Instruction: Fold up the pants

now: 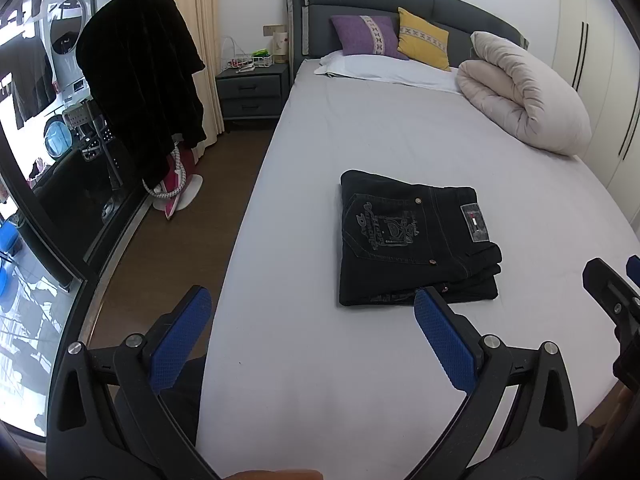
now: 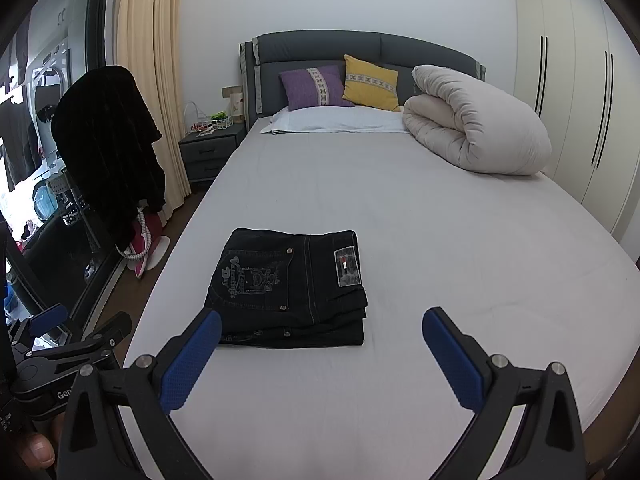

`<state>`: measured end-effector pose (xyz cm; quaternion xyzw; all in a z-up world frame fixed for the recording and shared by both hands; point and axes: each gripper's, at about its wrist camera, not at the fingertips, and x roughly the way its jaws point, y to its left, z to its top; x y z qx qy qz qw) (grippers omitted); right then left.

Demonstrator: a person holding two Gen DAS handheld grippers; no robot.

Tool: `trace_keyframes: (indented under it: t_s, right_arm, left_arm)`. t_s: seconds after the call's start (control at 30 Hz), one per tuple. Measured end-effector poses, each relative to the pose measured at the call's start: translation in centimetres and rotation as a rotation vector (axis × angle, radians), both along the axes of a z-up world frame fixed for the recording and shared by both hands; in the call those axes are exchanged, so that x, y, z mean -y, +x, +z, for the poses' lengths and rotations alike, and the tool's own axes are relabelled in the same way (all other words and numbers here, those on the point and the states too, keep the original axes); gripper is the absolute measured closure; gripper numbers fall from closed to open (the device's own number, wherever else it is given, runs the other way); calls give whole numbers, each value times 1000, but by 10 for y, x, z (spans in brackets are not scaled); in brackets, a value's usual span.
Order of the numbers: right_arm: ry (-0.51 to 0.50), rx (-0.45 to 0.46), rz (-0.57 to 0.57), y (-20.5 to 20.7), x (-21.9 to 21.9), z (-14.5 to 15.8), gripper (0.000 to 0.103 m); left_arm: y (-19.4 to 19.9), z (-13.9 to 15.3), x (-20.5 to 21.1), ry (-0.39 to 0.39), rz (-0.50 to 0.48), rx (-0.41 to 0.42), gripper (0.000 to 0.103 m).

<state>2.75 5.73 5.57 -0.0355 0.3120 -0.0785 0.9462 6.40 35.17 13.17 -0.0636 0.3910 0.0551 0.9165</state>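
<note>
The left gripper (image 1: 308,312) stands wide, its two blue-padded fingers (image 1: 182,340) spread far apart and holding nothing; it hangs above the near edge of the bed (image 1: 320,380), with its left finger out over the brown floor (image 1: 168,248). The right gripper (image 2: 320,332) is likewise wide and holds nothing, its blue pads (image 2: 452,360) set apart above the grey sheet. The two grippers sit side by side, apart from each other, and each shows at the rim of the other's view.

Just beyond the fingertips lie the pants (image 2: 292,288), dark denim folded into a compact, layered rectangle. They rest flat on the near half of the bed, back pocket with pale embroidery facing up and a small patch label at the waistband on the right. Neither gripper touches them.

Farther up the bed a rolled cream duvet (image 2: 476,128) lies on the right side. At the grey headboard (image 2: 360,48) lean a purple cushion (image 2: 312,88) and a yellow cushion (image 2: 372,82) behind a white pillow (image 2: 336,120). Left of the bed stand a nightstand (image 2: 212,152) and a dark garment (image 2: 108,148) draped over a stand.
</note>
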Motion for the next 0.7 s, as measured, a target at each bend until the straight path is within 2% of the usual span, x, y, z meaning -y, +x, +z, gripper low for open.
trace_keyframes:
  t_s: [0.7]
  right_arm:
    - [-3, -18, 13, 2, 8, -4, 0]
  left_arm:
    - [12, -10, 0, -18, -17, -28, 0]
